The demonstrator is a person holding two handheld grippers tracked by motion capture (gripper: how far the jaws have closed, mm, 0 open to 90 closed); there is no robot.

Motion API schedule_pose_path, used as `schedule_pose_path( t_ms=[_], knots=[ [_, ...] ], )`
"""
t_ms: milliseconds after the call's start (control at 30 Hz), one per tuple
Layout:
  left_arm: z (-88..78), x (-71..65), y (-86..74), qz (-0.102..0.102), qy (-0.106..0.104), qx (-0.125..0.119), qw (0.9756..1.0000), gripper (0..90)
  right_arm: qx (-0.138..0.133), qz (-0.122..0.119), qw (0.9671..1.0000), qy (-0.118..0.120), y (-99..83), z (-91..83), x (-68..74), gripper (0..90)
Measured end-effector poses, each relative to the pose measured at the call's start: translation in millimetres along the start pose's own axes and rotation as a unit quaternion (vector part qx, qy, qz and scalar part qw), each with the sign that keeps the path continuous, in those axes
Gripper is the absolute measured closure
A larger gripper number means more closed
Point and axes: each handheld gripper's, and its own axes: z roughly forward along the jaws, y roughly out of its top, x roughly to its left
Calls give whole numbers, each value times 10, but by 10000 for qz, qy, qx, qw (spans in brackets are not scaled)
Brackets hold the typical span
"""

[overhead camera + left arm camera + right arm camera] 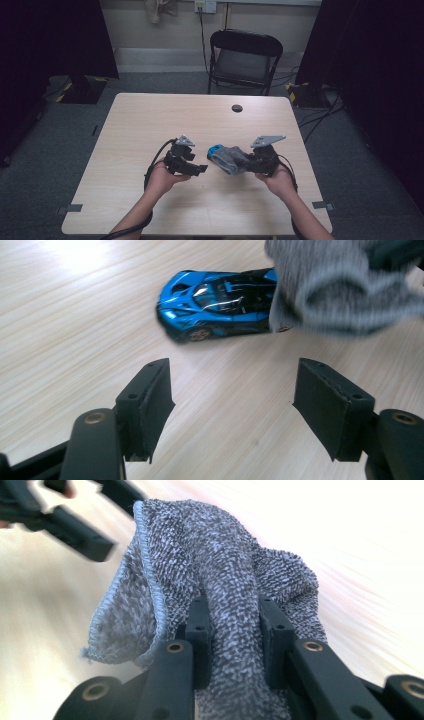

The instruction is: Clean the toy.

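A blue toy sports car [215, 302] lies on the pale wooden table [150, 115], its rear end covered by a grey terry cloth [340, 290]. My right gripper [235, 630] is shut on that cloth [225, 570], which bunches between the pads and drapes forward over the car [215, 149]. In the high view the right gripper [245, 162] sits just right of the cloth [231, 159]. My left gripper [232, 405] is open with nothing between its jaws and points at the car from a short way off. In the high view the left gripper [200, 169] is left of the car.
A black folding chair [245, 57] stands beyond the table's far edge. A dark round grommet [237, 108] sits near the far middle of the tabletop. Cables run over the floor at the right, and dark curtains hang on both sides.
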Motion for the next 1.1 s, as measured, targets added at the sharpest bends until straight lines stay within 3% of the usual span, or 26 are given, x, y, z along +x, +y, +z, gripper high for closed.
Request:
schedule_pose_path(
  t_ms=[100,167,267,367,533,833,1100],
  knots=[
    [119,-40,46,122,18,8,9999,308,-128,215,9996,-121,-70,-125,-168,719],
    [203,-75,83,192,56,27,9998,301,-71,223,9992,-324,-119,-190,-250,718],
    [324,-93,152,212,54,97,9997,298,-16,273,9986,-443,-194,-233,-334,717],
    [438,-121,215,265,4,-21,9996,301,-74,496,9975,-504,-292,-274,-428,716],
    [596,-164,326,311,-55,15,9995,304,-127,842,9938,-717,-456,-330,-581,715],
    [845,-215,370,353,-10,96,9993,301,246,951,9884,-1162,-691,-292,-735,705],
    [938,-207,340,363,106,168,9991,239,473,760,9900,-1088,-768,-117,-667,698]
  ],
)
